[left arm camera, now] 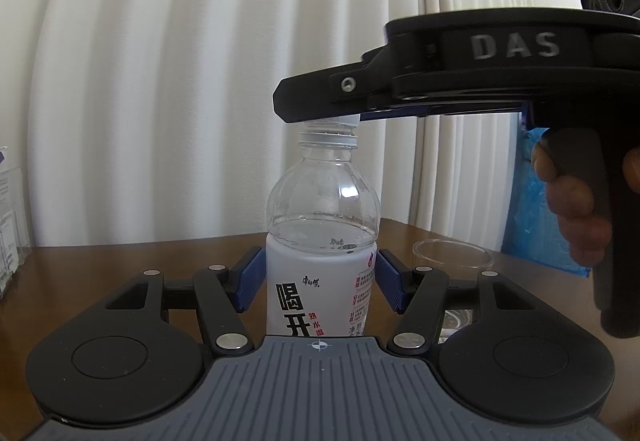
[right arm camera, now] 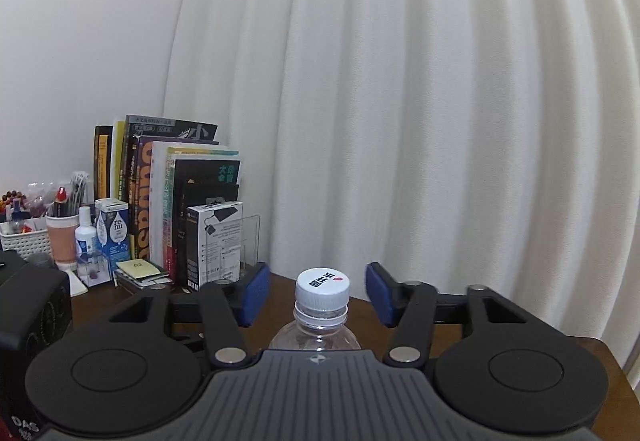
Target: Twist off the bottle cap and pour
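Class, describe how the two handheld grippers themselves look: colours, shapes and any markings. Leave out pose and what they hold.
Both grippers, left gripper and right gripper, share one build: black linkage arms with silver pivot pins, round black discs at either side, a ribbed grey centre plate, and blue textured finger pads. The right one bears raised "DAS" lettering and a black pistol handle.

I see a brown wooden table [left arm camera: 132, 261]. On it stands the bottle [left arm camera: 322, 241] upright, and a clear cup [left arm camera: 452, 253] near it. At the far side I see a row of books [right arm camera: 176, 201], a white box [right arm camera: 214, 245], a white basket [right arm camera: 22, 243] and a pink cup [right arm camera: 64, 237].
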Motion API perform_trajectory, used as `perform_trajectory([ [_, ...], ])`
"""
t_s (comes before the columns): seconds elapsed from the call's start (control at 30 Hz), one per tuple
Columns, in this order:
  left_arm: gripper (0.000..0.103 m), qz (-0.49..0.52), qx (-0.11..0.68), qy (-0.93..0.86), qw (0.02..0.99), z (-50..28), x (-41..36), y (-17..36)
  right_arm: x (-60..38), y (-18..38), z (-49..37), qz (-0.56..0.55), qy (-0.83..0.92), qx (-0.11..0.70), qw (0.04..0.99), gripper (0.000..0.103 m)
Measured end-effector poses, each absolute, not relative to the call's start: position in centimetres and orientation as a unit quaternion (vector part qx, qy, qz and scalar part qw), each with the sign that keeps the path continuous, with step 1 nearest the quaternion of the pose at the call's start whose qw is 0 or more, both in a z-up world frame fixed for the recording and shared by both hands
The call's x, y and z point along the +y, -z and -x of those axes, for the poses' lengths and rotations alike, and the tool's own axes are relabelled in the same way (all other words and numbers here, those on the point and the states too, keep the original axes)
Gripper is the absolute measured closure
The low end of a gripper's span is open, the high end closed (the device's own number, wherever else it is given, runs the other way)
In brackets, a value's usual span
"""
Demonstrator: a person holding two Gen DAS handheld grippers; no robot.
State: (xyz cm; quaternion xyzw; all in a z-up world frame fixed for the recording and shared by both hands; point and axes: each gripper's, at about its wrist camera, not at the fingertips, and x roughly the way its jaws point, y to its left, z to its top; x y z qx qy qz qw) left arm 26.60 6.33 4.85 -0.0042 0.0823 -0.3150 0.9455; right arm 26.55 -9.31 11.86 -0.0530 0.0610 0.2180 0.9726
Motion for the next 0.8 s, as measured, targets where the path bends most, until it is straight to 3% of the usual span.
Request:
perform_trajectory([
  [0.07, 0.043, 0.004, 0.082, 0.315, 0.945, -26.6, 6.3, -4.8, -9.5, -11.9, -26.7, 0.045, -0.218, 0.068, 0.973, 0.059],
  [0.2, 0.043, 0.004, 0.082, 0.315, 0.945, -26.6, 6.4, -4.8, -9.8, -11.9, -26.7, 0.042, -0.222, 0.076, 0.971, 0.071],
  [0.8, 0.043, -0.007, 0.080, 0.318, 0.945, -26.2, 6.0, -4.9, -12.6, -14.2, -29.0, 0.080, -0.358, 0.123, 0.922, 0.072],
])
